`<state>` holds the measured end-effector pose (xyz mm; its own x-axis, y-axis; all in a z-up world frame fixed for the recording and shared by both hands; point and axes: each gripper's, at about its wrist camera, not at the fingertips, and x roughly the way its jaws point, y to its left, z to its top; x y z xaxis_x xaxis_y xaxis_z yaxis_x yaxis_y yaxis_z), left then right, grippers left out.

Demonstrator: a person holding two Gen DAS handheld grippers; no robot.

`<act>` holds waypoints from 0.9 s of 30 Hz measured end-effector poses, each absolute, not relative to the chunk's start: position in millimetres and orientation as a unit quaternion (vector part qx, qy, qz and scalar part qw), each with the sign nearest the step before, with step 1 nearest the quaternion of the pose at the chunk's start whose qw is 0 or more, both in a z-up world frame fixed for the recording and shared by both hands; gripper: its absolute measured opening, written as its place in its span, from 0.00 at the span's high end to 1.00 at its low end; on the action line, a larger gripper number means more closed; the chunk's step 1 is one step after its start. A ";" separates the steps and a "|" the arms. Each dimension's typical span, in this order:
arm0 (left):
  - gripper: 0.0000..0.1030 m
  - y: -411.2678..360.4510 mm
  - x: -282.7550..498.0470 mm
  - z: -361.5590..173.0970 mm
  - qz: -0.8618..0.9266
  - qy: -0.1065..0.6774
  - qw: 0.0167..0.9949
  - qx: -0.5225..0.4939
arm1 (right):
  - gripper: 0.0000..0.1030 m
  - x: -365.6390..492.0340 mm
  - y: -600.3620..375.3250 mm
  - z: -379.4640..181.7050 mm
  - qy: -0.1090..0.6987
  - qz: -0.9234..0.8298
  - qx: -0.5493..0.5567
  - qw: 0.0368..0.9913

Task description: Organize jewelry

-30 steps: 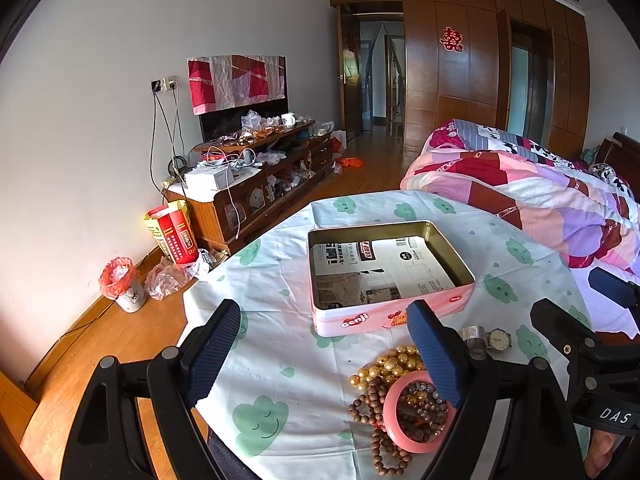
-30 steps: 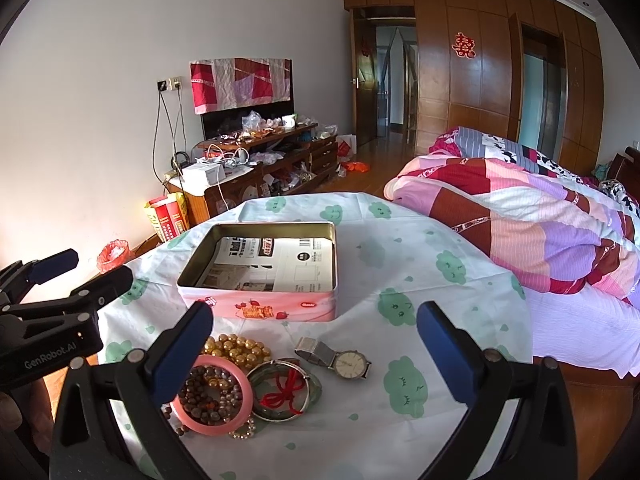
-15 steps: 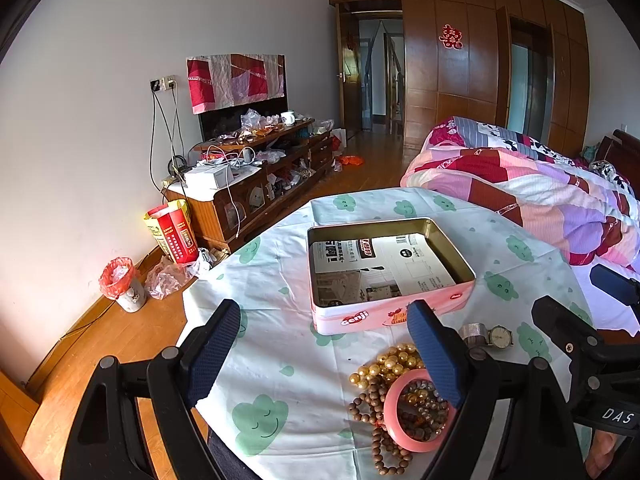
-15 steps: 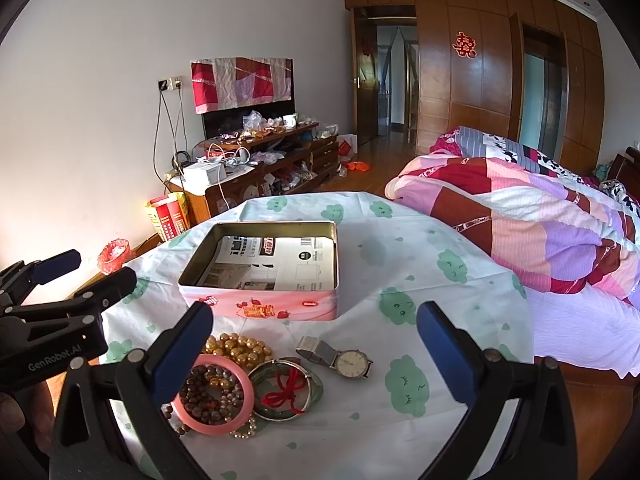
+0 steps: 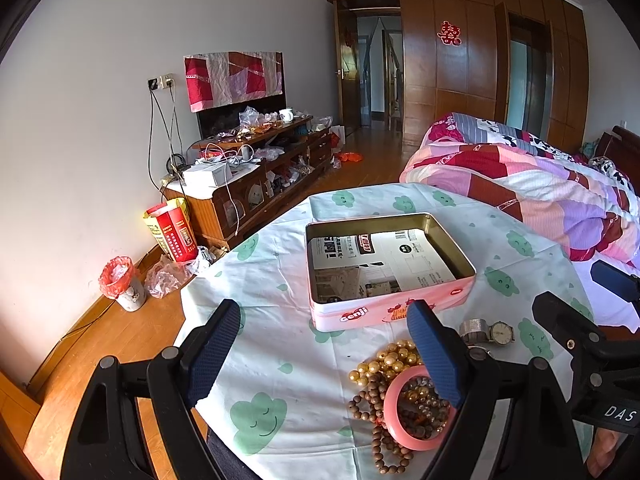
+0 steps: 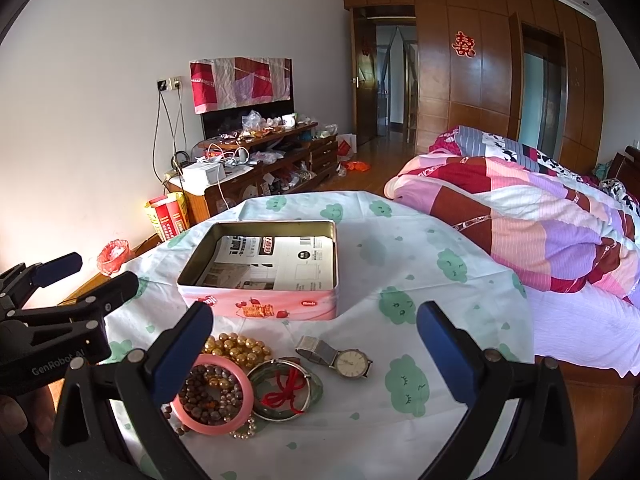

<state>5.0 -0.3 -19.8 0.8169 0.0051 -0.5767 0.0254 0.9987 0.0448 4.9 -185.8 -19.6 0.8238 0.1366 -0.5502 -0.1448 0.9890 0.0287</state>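
An open pink tin [image 5: 390, 308] [image 6: 280, 306] lined with printed paper stands mid-table. In front of it lies a jewelry pile: a pink bangle [image 6: 236, 412] [image 5: 394, 428] over dark beads, gold beads [image 6: 236, 350], a wooden bead string [image 5: 378, 444], a green bangle with red cord [image 6: 286, 392] and a wristwatch [image 6: 352, 362] [image 5: 502, 332]. My left gripper [image 5: 324, 356] is open and empty above the near left of the pile. My right gripper [image 6: 316, 354] is open and empty above the pile and the watch.
The round table carries a white cloth with green clouds [image 6: 404, 308]. A bed with a patchwork quilt [image 6: 540, 216] borders it on the right. A cluttered TV cabinet [image 5: 256, 184] and a small bin [image 5: 120, 284] stand by the left wall.
Both grippers have drifted very slightly; the view has barely shifted. Nothing on the table has moved.
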 end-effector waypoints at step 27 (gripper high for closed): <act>0.17 -26.0 18.8 -88.8 -0.059 0.389 0.917 0.064 | 0.00 18.0 -205.1 -81.6 0.337 0.051 -0.002 0.940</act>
<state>18.8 -26.0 -88.8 0.6904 -0.0593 -0.7210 0.1581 0.9849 0.0704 18.0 -205.1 -81.6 0.7677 0.0940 -0.6338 -0.0972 0.9948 0.0298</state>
